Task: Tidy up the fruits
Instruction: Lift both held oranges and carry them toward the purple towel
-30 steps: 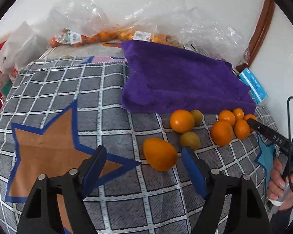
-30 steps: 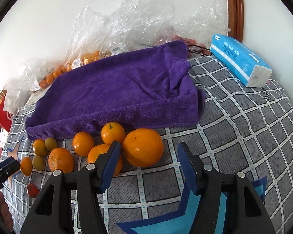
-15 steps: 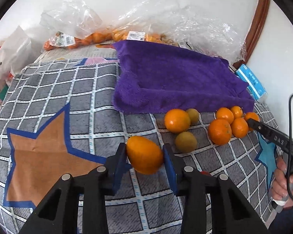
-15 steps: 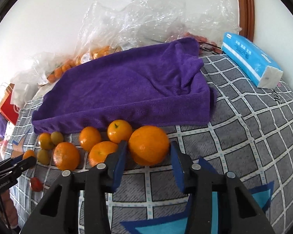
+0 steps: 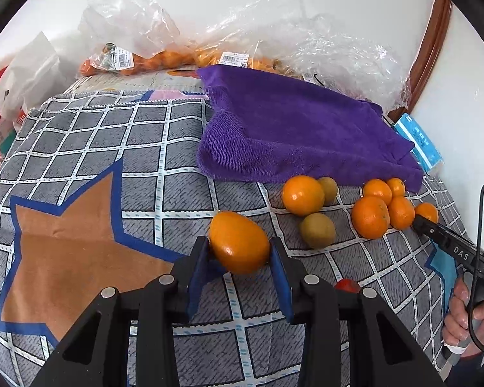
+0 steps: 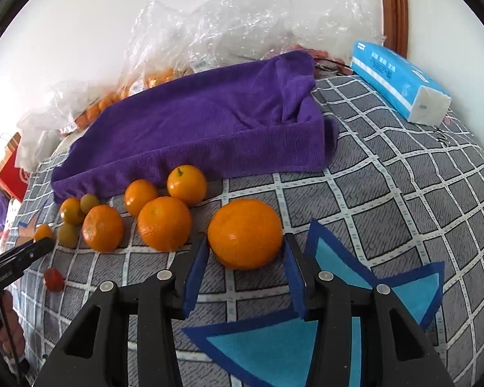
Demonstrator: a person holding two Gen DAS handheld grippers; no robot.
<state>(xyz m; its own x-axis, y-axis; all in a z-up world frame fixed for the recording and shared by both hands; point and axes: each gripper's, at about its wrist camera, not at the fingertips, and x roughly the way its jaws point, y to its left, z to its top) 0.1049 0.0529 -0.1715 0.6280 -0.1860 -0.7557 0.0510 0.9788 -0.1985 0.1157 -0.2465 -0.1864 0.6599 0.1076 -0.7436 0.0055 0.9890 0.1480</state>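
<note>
The left claw (image 5: pixel 238 254) is clamped on an egg-shaped orange (image 5: pixel 238 242); the right claw (image 6: pixel 243 259) grips a large round orange (image 6: pixel 245 233). The purple towel (image 5: pixel 300 135) lies straight ahead toward the far edge.

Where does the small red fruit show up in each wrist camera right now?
Left wrist view: the small red fruit peeks out low and right of centre, just behind the left gripper's right finger, mostly hidden.
Right wrist view: it lies in full sight at lower left, on the grid cloth.
Shared landmark: the purple towel.
</note>
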